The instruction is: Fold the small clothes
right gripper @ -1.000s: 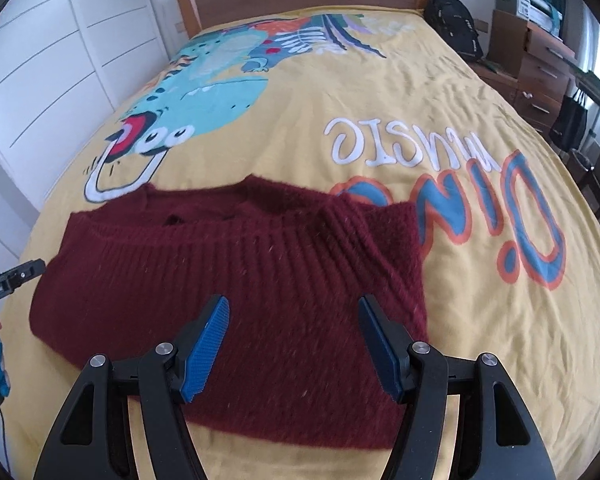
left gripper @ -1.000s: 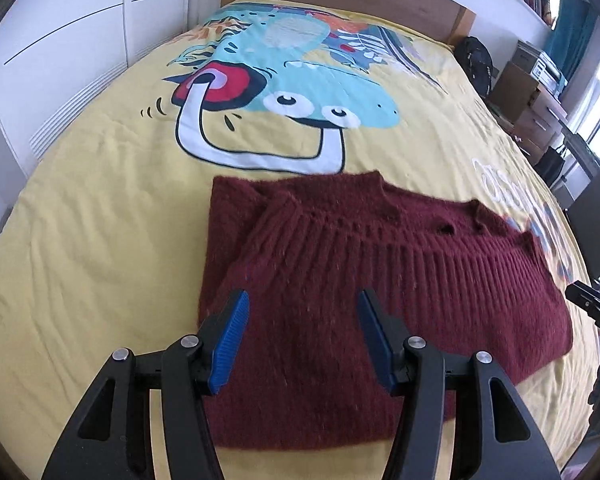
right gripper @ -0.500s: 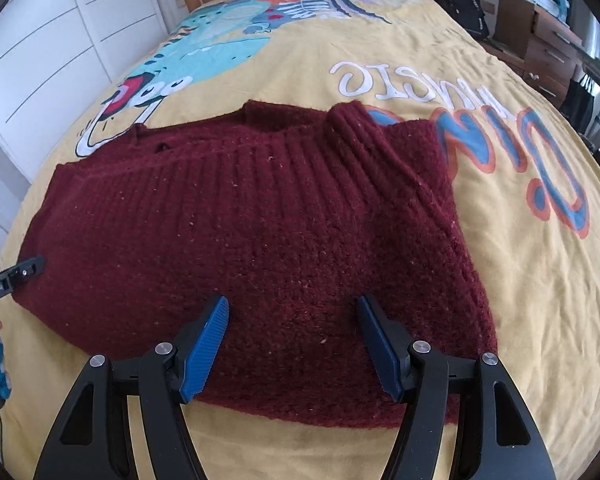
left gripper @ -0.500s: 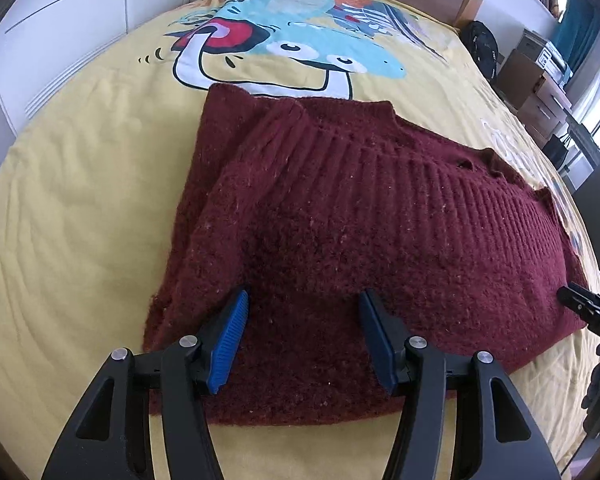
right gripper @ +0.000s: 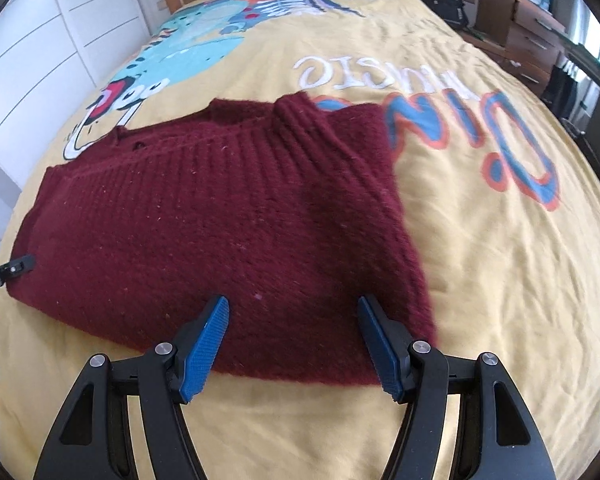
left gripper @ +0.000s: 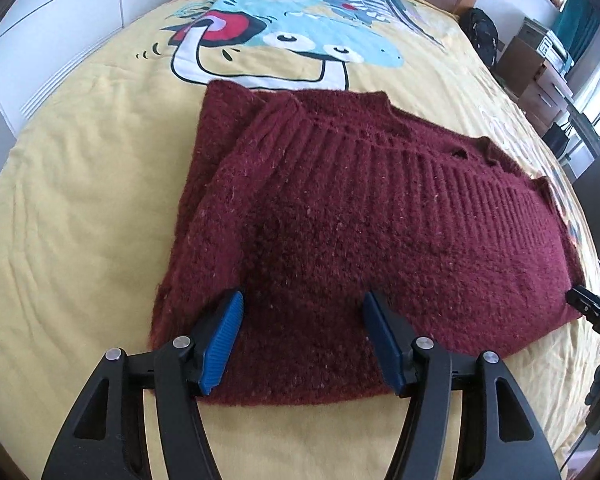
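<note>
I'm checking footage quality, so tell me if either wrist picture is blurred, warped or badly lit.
Left wrist view: sharp, daylit; fisheye bends the yellow bedspread and blackens the corners. Right wrist view: same warp, with the maroon sweater smeared along its right edge.

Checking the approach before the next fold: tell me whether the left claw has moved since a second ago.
Yes. The left claw has come down and forward over the maroon sweater, whose near hem now lies between its open jaws, which have just been opening; the yellow bedspread looms larger.

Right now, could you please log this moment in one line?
left gripper: open, opening | right gripper: open | sweater: partly folded, unheld
</note>
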### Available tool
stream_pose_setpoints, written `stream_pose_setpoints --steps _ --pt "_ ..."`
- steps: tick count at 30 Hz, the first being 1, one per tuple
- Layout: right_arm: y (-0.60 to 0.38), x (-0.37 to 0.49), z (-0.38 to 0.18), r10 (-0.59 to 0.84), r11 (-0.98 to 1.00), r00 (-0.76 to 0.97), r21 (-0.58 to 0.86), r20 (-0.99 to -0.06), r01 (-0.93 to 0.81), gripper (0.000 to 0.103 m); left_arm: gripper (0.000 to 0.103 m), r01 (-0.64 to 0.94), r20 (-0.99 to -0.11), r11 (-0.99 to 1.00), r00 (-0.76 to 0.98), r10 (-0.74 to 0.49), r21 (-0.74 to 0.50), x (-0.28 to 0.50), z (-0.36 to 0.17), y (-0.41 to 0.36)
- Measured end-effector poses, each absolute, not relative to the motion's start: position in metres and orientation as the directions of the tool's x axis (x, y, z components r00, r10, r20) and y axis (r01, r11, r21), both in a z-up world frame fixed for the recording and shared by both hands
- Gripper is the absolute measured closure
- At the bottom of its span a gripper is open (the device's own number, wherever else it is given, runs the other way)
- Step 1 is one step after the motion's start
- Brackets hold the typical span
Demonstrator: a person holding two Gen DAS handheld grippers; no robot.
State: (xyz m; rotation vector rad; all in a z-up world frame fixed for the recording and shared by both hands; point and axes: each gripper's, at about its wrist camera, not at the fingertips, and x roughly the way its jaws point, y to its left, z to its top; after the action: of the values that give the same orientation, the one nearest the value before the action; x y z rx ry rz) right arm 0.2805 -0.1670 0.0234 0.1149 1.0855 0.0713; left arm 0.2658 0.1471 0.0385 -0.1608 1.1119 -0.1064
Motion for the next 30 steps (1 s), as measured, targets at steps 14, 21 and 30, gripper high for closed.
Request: stream_pose_setpoints --steps 14,21,30 --pt "-0.154 0.277 0.006 0.129 0.990 0.437 0.142 -0.890 -0.003 0.034 0.046 -0.017 -0.873 0.978 0.455 -0.178 -0.209 0.239 0.044 0.168" --pt "-0.159 0.270 0.015 0.139 0.988 0.453 0.153 -0.881 -0.006 0.034 0.046 -0.045 -0.856 0.968 0.479 -0.195 -0.246 0.227 0.060 0.194" --pt "-0.156 0.262 0.023 0.157 0.986 0.466 0.169 -0.871 -0.016 0.034 0.045 -0.111 -0.842 0.913 0.441 -0.310 -0.394 0.243 0.052 0.233"
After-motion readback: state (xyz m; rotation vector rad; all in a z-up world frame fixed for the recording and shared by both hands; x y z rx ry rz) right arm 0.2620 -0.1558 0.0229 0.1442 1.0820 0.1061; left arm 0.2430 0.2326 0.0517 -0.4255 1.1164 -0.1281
